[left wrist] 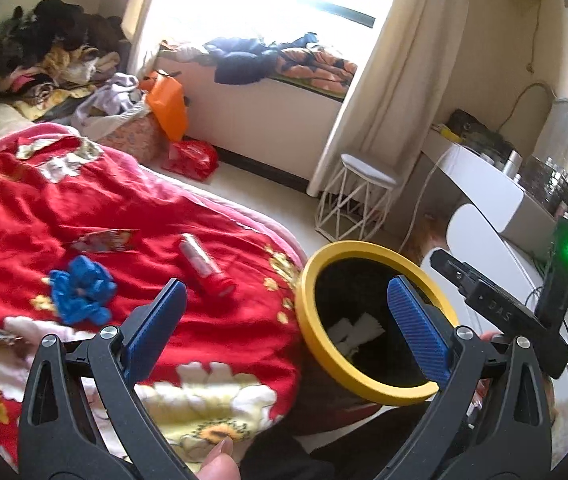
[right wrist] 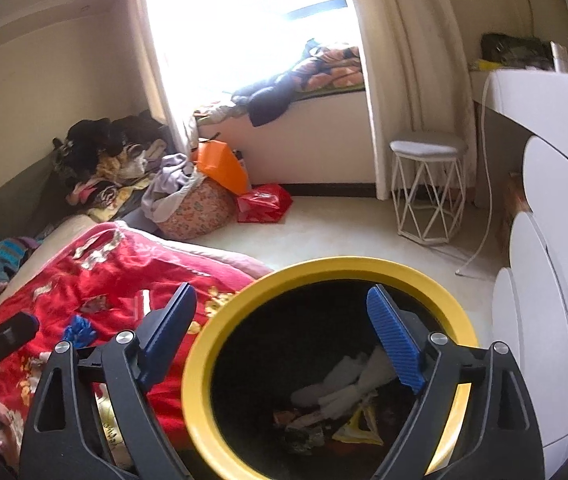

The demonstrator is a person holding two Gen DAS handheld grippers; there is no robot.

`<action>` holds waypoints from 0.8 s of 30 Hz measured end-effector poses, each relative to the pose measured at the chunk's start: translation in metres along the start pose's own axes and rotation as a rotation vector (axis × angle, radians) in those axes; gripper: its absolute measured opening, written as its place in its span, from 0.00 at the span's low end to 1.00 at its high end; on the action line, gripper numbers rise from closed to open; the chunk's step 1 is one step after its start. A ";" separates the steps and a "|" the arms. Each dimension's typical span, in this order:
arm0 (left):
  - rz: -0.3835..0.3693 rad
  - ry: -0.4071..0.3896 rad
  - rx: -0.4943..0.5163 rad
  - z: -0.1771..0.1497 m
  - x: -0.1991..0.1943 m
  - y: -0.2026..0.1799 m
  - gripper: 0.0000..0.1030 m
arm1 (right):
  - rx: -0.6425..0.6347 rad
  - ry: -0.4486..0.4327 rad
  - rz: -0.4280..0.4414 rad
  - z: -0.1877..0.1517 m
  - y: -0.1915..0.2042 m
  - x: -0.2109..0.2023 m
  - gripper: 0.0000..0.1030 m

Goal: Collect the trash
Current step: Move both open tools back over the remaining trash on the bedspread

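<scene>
- Yellow-rimmed black bin (right wrist: 200, 364) stands beside the bed; white tissue (right wrist: 343, 384) and wrappers (right wrist: 315, 424) lie at its bottom.
- Right gripper (right wrist: 284, 340) spread wide, nothing between the pads, poised over the bin mouth.
- Left gripper (left wrist: 287, 316) also wide, empty; one finger (left wrist: 415, 320) over the bin, the other over the red blanket (left wrist: 84, 208).
- Trash on the blanket: crumpled blue piece (left wrist: 82, 290), red-capped tube (left wrist: 206, 266), foil wrapper (left wrist: 104, 240), well apart from the bin.
- Thumb (left wrist: 220, 464) visible at the left view's lower edge.
</scene>
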State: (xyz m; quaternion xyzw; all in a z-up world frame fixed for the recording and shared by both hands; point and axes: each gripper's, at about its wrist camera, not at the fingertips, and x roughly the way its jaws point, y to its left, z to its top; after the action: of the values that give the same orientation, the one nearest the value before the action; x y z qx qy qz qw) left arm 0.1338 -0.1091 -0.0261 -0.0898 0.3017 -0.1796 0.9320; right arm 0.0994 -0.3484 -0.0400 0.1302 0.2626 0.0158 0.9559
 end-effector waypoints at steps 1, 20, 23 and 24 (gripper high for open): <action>0.004 -0.004 -0.010 0.000 -0.002 0.004 0.90 | -0.007 -0.002 0.004 0.000 0.003 -0.001 0.83; 0.121 -0.076 -0.072 0.006 -0.044 0.056 0.90 | -0.126 -0.025 0.109 -0.007 0.071 -0.014 0.87; 0.140 -0.091 -0.071 0.008 -0.050 0.062 0.90 | -0.143 -0.031 0.120 -0.008 0.081 -0.017 0.87; 0.144 -0.093 -0.071 0.009 -0.051 0.063 0.90 | -0.147 -0.033 0.122 -0.008 0.082 -0.018 0.87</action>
State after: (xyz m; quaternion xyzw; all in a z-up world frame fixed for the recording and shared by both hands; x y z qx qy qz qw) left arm 0.1183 -0.0306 -0.0097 -0.1090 0.2696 -0.0971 0.9518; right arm 0.0827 -0.2689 -0.0164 0.0755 0.2367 0.0914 0.9643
